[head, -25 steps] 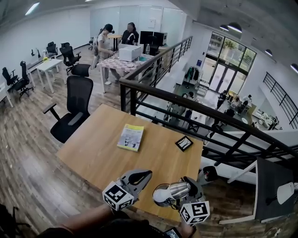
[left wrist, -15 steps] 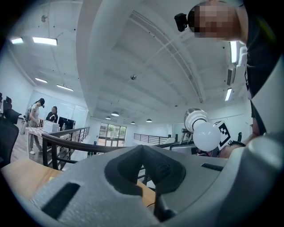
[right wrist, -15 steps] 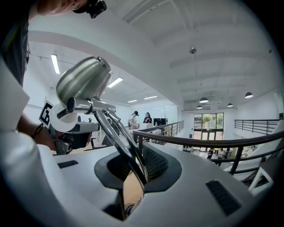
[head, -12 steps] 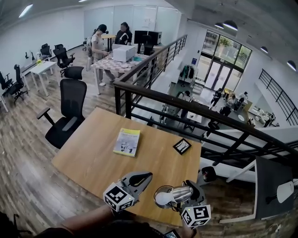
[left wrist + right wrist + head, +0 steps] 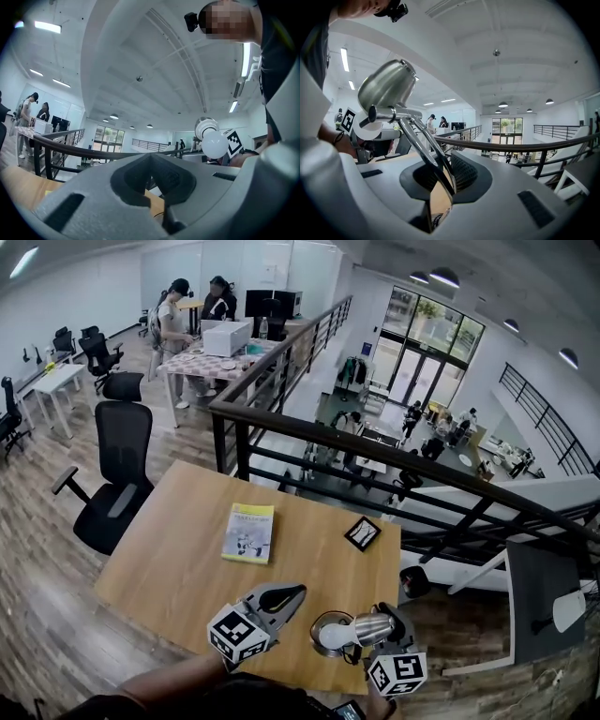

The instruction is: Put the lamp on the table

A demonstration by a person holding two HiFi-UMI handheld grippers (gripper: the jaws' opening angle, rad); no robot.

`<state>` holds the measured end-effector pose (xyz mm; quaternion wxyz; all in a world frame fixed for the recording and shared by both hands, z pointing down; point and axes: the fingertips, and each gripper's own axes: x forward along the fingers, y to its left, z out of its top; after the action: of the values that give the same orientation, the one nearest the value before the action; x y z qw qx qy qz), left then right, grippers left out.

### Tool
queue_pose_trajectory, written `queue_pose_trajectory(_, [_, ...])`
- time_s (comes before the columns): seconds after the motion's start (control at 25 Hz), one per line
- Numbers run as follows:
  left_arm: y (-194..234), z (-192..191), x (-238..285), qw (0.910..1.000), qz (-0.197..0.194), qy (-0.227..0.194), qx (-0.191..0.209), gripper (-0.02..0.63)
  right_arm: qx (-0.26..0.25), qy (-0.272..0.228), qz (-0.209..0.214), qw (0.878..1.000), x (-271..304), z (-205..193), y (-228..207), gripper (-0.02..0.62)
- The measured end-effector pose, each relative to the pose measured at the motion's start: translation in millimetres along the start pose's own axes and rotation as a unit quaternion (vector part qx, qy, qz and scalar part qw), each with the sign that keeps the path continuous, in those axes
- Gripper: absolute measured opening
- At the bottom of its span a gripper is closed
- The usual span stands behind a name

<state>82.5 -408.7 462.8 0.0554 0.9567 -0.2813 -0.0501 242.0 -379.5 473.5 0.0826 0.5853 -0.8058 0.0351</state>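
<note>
lamp (image 5: pixel 367 625) silver (white bulb (image 5: pixel 330 637)) | table (image 5: pixel 178 568) tan wood | booklet (image 5: pixel 248 532) yellow

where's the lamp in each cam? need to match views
Head view: lamp at bottom, right of centre, above the table's near edge.
Left gripper view: lamp right of centre, white bulb toward the camera.
Right gripper view: lamp upper left, stem down in the right gripper.
Shared landmark: the black railing, in all three.

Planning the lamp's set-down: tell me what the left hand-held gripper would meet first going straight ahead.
Nothing near: the left hand-held gripper points over the table toward the railing, likely first; depth is unclear.
</note>
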Motion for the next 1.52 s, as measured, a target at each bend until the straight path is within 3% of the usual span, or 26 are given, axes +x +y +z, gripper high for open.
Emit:
queue_pose_trajectory(0.24, [23.9, 2.8, -1.7, 0.9995, -0.032, 0.006, 0.003, 0.008, 0.008, -0.003, -0.033, 0.999, 14.0, 2.6, 12.2, 0.055])
queue_pose_trajectory(0.52, [41.0, -7.4, 8.3, 0.9984, -0.054, 0.013, -0.009, 0.008, 0.003, 0.005, -0.037, 0.999, 30.9, -0.3, 25.3, 0.054])
queue_pose_trajectory(1.52, [66.2, -54.4, 63.7, 0.9974, -0.034, 0.059, -0.023, 0.008, 0.005, 0.056, -0.012, 0.998, 84.8, -59.3, -32.7, 0.055])
